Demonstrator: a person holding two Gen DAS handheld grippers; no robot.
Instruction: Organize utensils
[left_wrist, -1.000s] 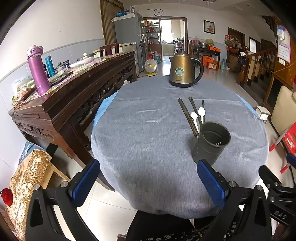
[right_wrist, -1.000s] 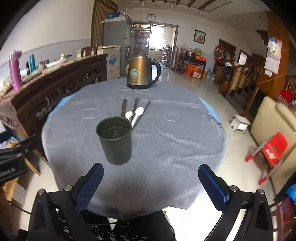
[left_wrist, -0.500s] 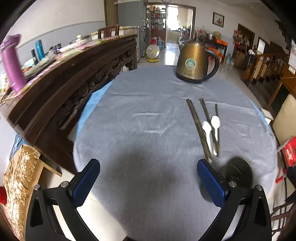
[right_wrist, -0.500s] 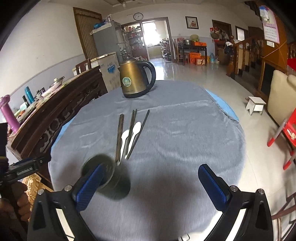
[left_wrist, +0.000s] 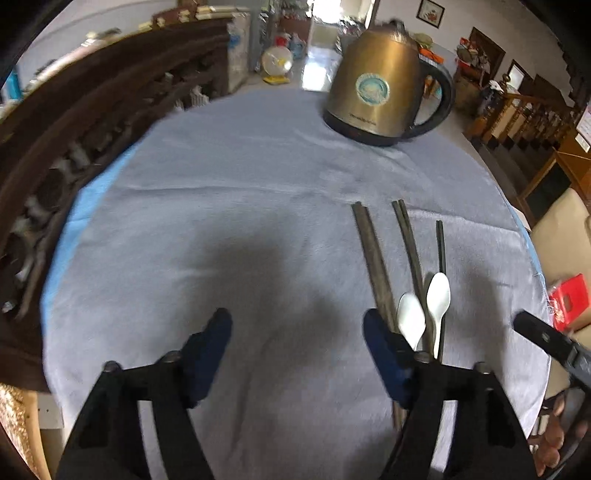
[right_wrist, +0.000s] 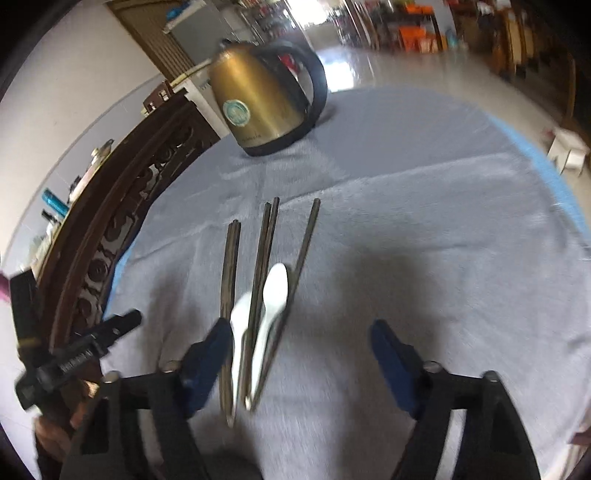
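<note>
1. Blue-padded fingers of the left gripper (left_wrist: 297, 325) stand wide apart over the grey tablecloth (left_wrist: 221, 206), holding nothing; its right pad sits just beside the near end of the leftmost chopstick pair.
2. The right gripper (right_wrist: 301, 332) is likewise spread wide and empty, its left pad next to the utensils.
3. Two white plastic spoons (left_wrist: 424, 310) lie side by side, bowls pointing away, among the dark wooden chopsticks (left_wrist: 373, 254), which run near to far in a loose fan right of the table's centre.
4. At the far edge stands a gold metal electric kettle with a black handle (left_wrist: 380, 81).
5. A dark carved wooden sideboard (left_wrist: 85, 122) flanks the table's left side.
</note>
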